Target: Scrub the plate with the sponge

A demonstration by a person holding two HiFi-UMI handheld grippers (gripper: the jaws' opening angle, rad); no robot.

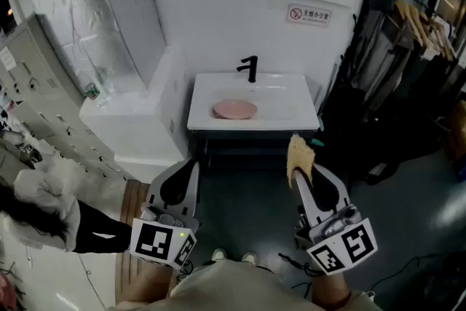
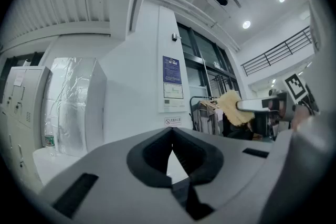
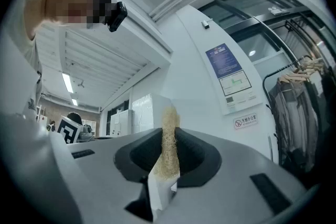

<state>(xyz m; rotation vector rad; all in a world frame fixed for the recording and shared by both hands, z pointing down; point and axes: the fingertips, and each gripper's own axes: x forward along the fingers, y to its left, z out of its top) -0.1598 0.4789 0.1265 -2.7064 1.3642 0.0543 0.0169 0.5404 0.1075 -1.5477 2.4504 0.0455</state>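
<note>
A pink plate (image 1: pixel 234 109) lies in the white sink (image 1: pixel 207 119) under a black tap (image 1: pixel 250 68), well ahead of both grippers. My right gripper (image 1: pixel 299 170) is shut on a tan loofah sponge (image 1: pixel 298 155), whose flat edge stands up between the jaws in the right gripper view, sponge (image 3: pixel 169 149). My left gripper (image 1: pixel 191 168) is shut with nothing in it, held level with the right one, short of the sink. In the left gripper view the jaws (image 2: pixel 172 140) meet at their tips, and the sponge (image 2: pixel 232 107) shows off to the right.
A white counter (image 1: pixel 120 124) with a plastic-wrapped unit (image 1: pixel 91 25) adjoins the sink on the left. Grey lockers (image 1: pixel 29 95) line the far left. A rack of clothes (image 1: pixel 408 47) stands at the right. Dark floor lies between me and the sink.
</note>
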